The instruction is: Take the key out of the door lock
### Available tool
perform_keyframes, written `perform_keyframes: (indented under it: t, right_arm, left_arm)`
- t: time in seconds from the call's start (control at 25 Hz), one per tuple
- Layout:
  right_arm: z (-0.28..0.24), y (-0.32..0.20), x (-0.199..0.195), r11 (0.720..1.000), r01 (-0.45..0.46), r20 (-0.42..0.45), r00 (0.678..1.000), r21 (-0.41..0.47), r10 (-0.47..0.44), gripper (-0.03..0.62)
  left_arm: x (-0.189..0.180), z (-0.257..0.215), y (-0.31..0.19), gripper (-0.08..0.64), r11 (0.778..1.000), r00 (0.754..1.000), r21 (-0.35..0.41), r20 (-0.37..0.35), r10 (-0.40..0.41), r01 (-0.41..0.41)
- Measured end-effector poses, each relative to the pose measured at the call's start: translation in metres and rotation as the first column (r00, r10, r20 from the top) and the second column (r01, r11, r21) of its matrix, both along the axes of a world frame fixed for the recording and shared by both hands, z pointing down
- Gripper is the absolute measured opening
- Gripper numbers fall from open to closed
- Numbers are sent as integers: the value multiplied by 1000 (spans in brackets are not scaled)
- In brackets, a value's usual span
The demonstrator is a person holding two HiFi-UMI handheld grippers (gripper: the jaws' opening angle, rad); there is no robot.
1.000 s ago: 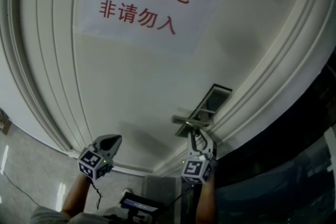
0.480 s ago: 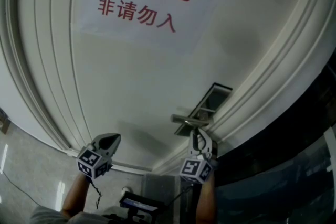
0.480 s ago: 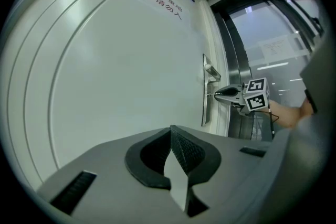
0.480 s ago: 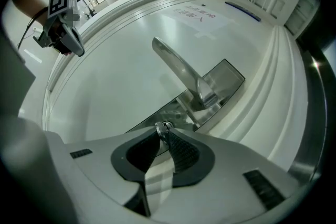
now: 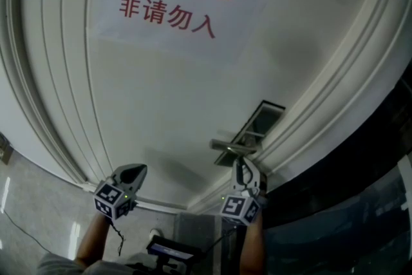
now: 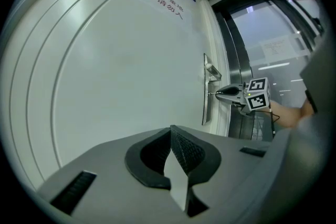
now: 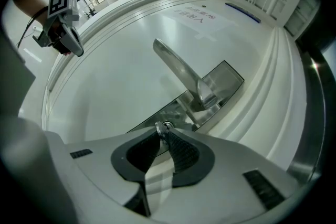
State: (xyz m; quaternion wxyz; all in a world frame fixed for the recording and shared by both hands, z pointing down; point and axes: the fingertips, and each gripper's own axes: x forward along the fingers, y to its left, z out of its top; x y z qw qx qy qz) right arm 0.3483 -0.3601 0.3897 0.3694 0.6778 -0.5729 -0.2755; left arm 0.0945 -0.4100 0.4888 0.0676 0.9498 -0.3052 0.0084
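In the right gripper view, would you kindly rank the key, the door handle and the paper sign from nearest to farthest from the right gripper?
1. Key: right between the jaws.
2. Door handle: just beyond, above the key.
3. Paper sign: farthest, near the view's top.

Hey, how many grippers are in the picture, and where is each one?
2. The left gripper hangs well left of the door handle, jaws together and empty. The right gripper is just under that handle, jaws closed on the key.
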Motion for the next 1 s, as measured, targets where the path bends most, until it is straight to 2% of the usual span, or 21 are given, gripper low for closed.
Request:
perform_keyframes:
  t: [1.0]
  right_arm:
    - [0, 8, -2, 999, -24, -32, 999, 36, 26, 65]
  left_arm:
    - [-3, 2, 6, 8, 1000, 1000, 9, 23, -7, 7]
